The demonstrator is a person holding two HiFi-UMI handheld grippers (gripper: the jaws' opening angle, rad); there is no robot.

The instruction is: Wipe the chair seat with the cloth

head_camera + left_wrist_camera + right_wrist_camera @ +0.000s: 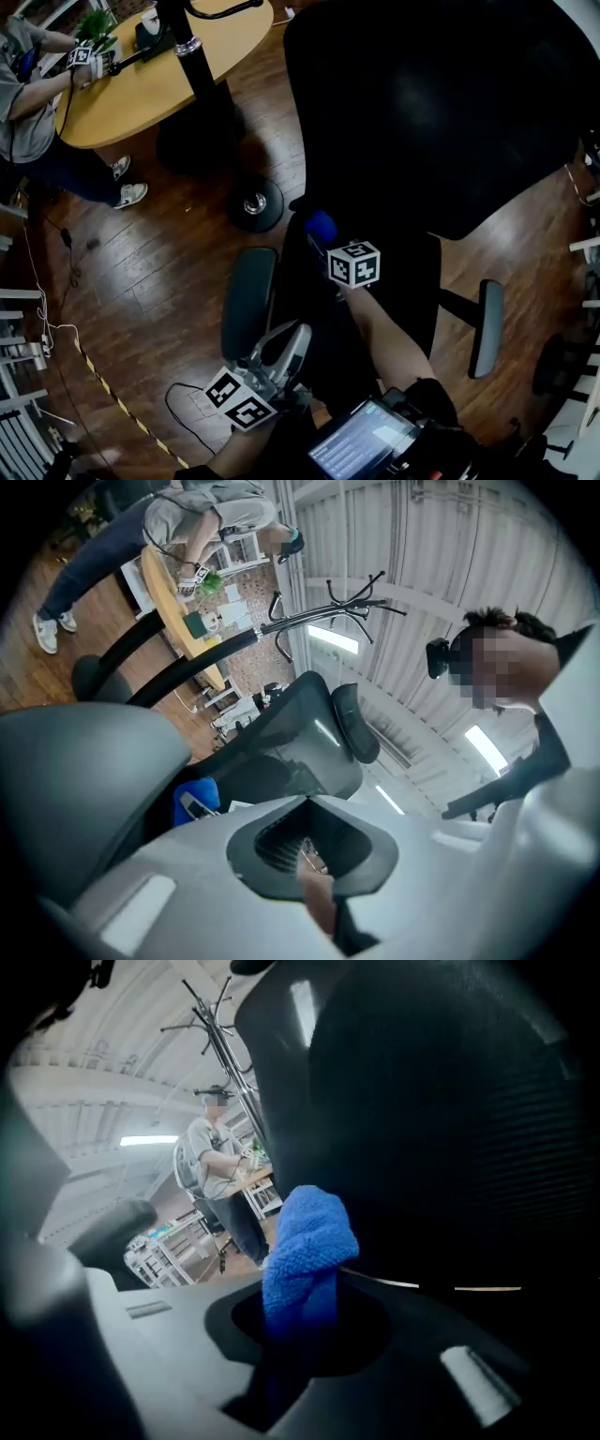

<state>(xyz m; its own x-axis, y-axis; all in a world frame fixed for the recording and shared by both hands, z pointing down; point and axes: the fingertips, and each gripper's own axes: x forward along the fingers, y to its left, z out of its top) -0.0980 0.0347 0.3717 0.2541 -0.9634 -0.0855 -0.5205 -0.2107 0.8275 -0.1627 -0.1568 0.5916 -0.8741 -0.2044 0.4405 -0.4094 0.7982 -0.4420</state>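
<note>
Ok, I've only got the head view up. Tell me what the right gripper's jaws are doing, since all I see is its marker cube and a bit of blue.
Observer: In the right gripper view, the right gripper is shut on the cloth, a blue bunch sticking up past the jaws.
Operator: Tell me what's directly behind the cloth.
Observer: The chair's dark backrest, showing ribbed mesh. I can't tell whether the cloth touches the seat.
Operator: Now check the left gripper.
Observer: The left gripper view shows nothing blue in the left gripper. I can't tell whether its jaws are apart or together.
</note>
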